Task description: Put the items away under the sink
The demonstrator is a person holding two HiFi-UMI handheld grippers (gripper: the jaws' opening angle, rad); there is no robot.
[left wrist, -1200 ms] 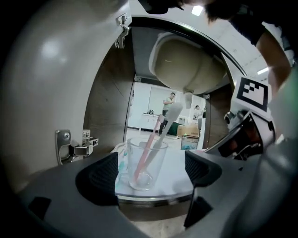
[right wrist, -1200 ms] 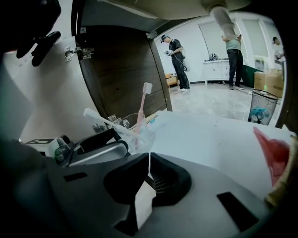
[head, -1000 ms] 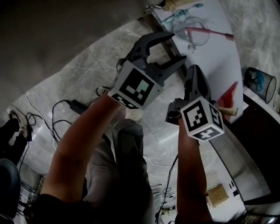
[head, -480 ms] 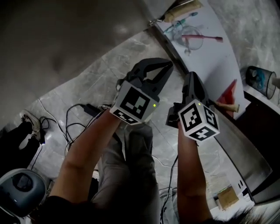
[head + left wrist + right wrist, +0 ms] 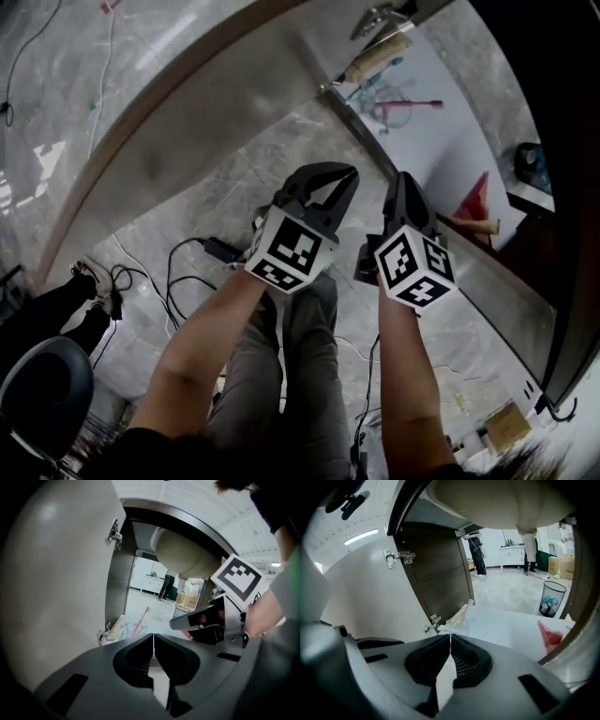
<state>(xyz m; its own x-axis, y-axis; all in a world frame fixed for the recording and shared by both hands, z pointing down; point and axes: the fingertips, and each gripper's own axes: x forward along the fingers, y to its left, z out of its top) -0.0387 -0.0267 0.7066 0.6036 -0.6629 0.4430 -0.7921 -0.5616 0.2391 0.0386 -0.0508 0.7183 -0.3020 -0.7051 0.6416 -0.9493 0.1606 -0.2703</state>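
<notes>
Left hand-held gripper (image 5: 350, 174) and right hand-held gripper (image 5: 401, 178), jaws together, empty, side by side on outstretched forearms (image 5: 202, 342).

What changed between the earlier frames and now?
The left tool closed its jaws on nothing. Both tools drew back slightly from the white shelf. The right tool stayed shut and empty; the toothbrush and glass stayed on the shelf.

Power adapter (image 5: 222, 249) on marble floor (image 5: 234, 178), mesh bin (image 5: 552, 599)
</notes>
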